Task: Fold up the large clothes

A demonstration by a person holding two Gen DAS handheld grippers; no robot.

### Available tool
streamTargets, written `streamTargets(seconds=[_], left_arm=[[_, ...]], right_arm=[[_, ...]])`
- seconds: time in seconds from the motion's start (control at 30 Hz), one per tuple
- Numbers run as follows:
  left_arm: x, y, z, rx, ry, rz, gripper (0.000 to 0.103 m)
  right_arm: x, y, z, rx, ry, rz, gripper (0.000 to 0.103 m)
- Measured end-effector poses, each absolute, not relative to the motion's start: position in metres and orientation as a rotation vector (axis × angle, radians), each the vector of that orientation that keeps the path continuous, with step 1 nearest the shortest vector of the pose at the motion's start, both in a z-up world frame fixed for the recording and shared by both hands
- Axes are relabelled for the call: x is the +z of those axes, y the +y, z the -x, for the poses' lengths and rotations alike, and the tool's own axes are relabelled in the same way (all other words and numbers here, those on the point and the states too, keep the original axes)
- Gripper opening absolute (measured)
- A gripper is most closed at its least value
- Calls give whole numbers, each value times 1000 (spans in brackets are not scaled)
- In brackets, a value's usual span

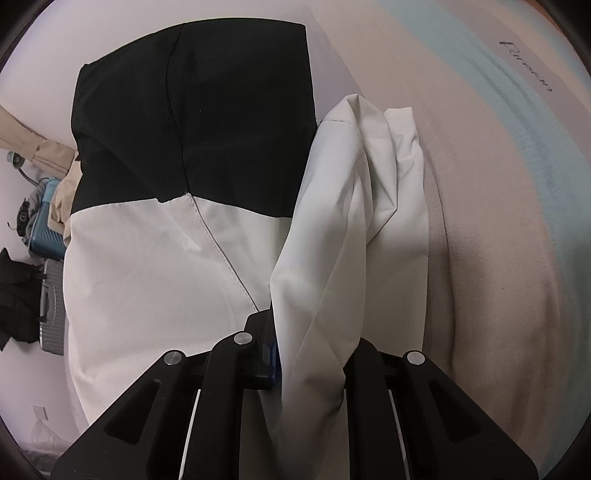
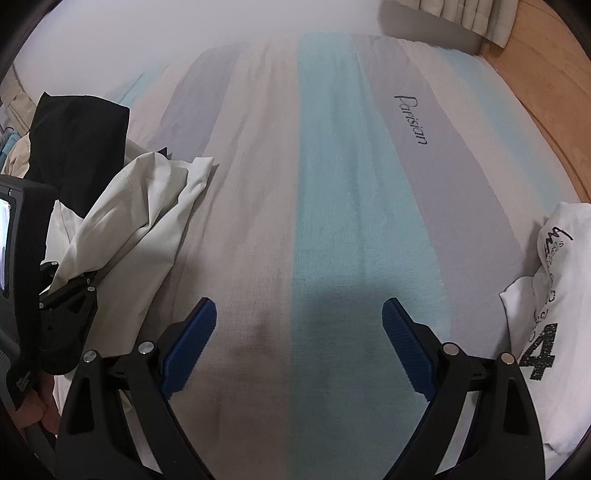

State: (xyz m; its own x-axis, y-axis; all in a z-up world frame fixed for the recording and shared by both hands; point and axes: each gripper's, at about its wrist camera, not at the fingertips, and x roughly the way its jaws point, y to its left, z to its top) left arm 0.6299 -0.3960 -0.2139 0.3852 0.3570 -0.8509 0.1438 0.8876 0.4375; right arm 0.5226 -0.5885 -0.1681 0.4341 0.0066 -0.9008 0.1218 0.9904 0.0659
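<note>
A large black-and-white garment (image 1: 155,240) lies at the left of the striped bed sheet (image 1: 498,184). My left gripper (image 1: 314,354) is shut on a bunched white fold of it (image 1: 351,229), which drapes over the fingers and hides the tips. In the right wrist view the same garment (image 2: 122,206) lies at the left with my left gripper (image 2: 70,291) clamped on it. My right gripper (image 2: 299,343) is open and empty, its blue pads (image 2: 192,343) hovering just above the bare sheet (image 2: 332,184).
A folded white T-shirt with black print (image 2: 546,314) lies at the right edge of the bed. Suitcases (image 1: 48,229) and dark clothes (image 1: 14,291) stand on the floor to the left. Wooden floor (image 2: 546,74) and a curtain (image 2: 461,14) are beyond the bed.
</note>
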Motion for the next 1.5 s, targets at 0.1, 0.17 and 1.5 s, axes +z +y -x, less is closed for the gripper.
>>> streamTargets(seconds=[0.1, 0.17, 1.5], left_arm=[[-209, -388, -627, 136, 1186, -448, 19], [-207, -384, -629, 128, 1192, -434, 25], [-79, -152, -671, -108, 1200, -238, 92]], right_arm=[[-169, -589, -522, -76, 1123, -132, 87], [-168, -590, -521, -86, 1126, -139, 87], [-73, -430, -563, 55, 1037, -32, 88]])
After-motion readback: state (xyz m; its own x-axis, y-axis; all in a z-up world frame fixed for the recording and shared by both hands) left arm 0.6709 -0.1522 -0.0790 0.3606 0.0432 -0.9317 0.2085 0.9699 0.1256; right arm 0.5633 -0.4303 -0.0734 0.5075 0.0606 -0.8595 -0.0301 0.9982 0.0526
